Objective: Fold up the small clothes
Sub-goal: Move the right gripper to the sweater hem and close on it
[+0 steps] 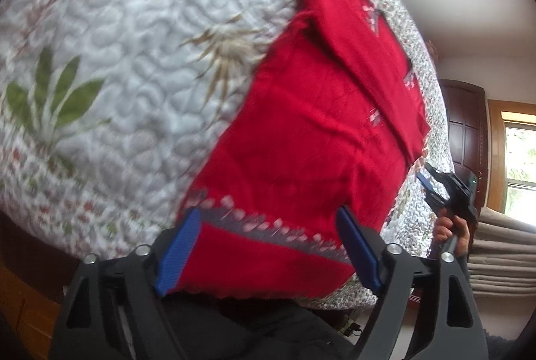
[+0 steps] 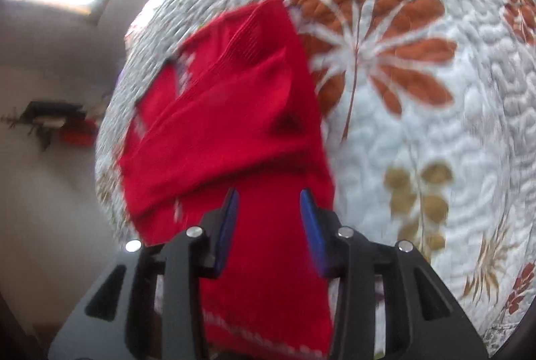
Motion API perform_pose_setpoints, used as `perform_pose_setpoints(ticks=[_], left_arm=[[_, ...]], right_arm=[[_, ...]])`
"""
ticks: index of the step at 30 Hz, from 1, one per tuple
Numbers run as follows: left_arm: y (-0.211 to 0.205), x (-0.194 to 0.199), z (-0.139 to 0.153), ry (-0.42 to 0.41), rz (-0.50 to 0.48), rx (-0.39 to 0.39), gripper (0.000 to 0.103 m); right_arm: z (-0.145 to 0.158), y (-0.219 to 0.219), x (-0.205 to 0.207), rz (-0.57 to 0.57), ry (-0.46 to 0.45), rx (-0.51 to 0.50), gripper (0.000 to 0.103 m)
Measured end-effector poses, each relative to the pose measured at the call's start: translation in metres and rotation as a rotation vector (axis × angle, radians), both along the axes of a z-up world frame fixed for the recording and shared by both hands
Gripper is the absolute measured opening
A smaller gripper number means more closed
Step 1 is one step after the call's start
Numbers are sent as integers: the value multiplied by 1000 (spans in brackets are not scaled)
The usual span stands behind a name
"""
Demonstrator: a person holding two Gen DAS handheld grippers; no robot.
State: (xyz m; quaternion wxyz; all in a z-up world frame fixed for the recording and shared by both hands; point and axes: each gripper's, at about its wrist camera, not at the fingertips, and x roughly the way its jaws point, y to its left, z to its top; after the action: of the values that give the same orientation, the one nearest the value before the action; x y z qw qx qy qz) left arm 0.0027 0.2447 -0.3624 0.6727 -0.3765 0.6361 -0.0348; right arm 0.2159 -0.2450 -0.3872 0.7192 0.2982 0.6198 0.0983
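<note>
Scene: a red garment (image 1: 311, 138) lies on a white quilt (image 1: 117, 65) printed with leaves and flowers, which covers a bed beside a pale wall.

Garment: the red cloth is partly folded, one long flap (image 1: 361, 58) laid lengthwise over the body. A patterned band in grey and pink (image 1: 268, 222) runs across the hem near me. From my right wrist camera the same garment (image 2: 227, 118) sits at the quilt's (image 2: 435, 132) left edge, its folded layers stacked on each other.

My left claw: my left gripper (image 1: 268, 246) hangs over the near hem, its blue pads (image 1: 177, 252) spread wide, one at each side of the hem. Nothing is pinched between them. Whether the pads touch the cloth I cannot tell; the frame is blurred.

My right claw: my right gripper (image 2: 269, 226) points along the red cloth with its blue pads (image 2: 311, 226) apart, a clear gap of red between them, gripping nothing. From the left camera it (image 1: 445, 192) shows at the far right side of the garment, with my hand (image 1: 450, 231) around its handle.

Background: a dark wooden door (image 1: 465, 132), a bright window (image 1: 521, 172) and grey curtains (image 1: 502, 252) stand beyond the bed.
</note>
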Motion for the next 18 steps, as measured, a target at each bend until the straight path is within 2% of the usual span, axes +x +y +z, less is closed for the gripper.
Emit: perform_pose_setpoints(ticks=[4, 7, 11, 15, 18], left_arm=[[5, -28, -31, 68, -34, -9, 88], [6, -40, -58, 108, -84, -26, 88], [6, -45, -84, 116, -159, -76, 88], [5, -55, -101, 114, -208, -127, 88], [-3, -58, -106, 92, -248, -176, 86]], right_arm=[[-5, 9, -78, 133, 43, -20, 59], [-20, 10, -138, 164, 108, -16, 61], [-47, 11, -210, 135, 204, -25, 62], [-73, 16, -250, 127, 274, -27, 60], [-76, 21, -258, 137, 239, -25, 59]])
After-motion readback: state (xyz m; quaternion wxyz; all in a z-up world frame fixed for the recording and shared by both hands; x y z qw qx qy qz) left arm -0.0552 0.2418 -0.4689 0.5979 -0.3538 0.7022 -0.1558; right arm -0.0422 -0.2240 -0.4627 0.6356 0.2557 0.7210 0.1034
